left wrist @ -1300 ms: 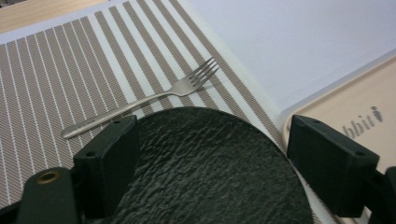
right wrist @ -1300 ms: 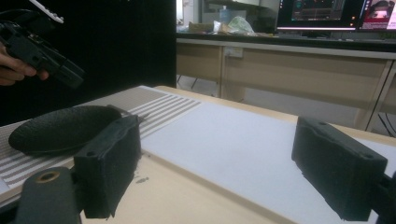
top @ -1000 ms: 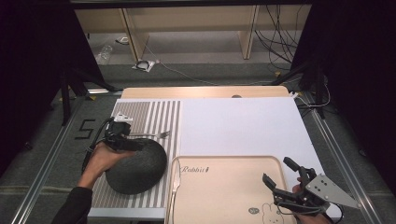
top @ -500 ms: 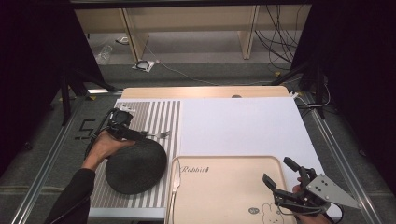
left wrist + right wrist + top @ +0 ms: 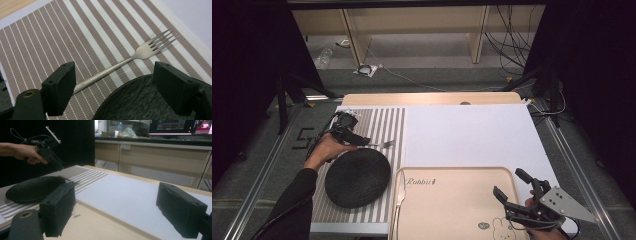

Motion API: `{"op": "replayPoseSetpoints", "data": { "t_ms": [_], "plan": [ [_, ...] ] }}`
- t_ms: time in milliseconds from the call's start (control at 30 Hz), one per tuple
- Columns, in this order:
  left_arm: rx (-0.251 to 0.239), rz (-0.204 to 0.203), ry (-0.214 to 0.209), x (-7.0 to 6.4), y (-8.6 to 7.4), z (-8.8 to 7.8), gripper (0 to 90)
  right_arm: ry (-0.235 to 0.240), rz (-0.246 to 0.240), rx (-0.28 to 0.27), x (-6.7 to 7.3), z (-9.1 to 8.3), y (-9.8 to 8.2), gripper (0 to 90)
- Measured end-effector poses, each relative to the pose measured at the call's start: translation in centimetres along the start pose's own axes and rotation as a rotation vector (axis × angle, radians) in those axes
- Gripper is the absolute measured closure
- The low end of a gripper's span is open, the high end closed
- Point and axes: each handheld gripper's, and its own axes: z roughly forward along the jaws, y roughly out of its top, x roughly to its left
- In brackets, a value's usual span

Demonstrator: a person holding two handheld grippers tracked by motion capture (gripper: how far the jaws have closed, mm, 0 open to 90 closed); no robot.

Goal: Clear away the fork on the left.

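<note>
- The left gripper (image 5: 353, 138) hangs over the striped brown-and-white woven placemat (image 5: 384, 122) with its jaws spread wide; nothing sits between them.
- In the left gripper view the silver metal fork (image 5: 130, 60) lies flat on the placemat ahead of the jaws, tines pointing away, just beside the rim of the round black textured plate (image 5: 147, 100).
- The plate (image 5: 357, 177) holds nothing.
- The right gripper (image 5: 516, 197), jaws apart and empty, hovers over the beige plastic tray (image 5: 452, 200) printed "Rabbit"; a silver table knife (image 5: 399, 197) lies along the tray's left edge.
- The right gripper view shows the plate (image 5: 32, 188) from the side, with the person's left hand (image 5: 26, 153) above it.
</note>
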Motion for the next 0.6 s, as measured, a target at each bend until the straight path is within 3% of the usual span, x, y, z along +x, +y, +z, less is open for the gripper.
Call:
{"op": "replayPoseSetpoints", "data": {
  "t_ms": [600],
  "plan": [
    [0.083, 0.033, -0.021, 1.1, 0.7, 3.0, 20.4, 0.0, -0.001, 0.0, 0.0, 0.0, 0.0, 16.6]
  ]
}}
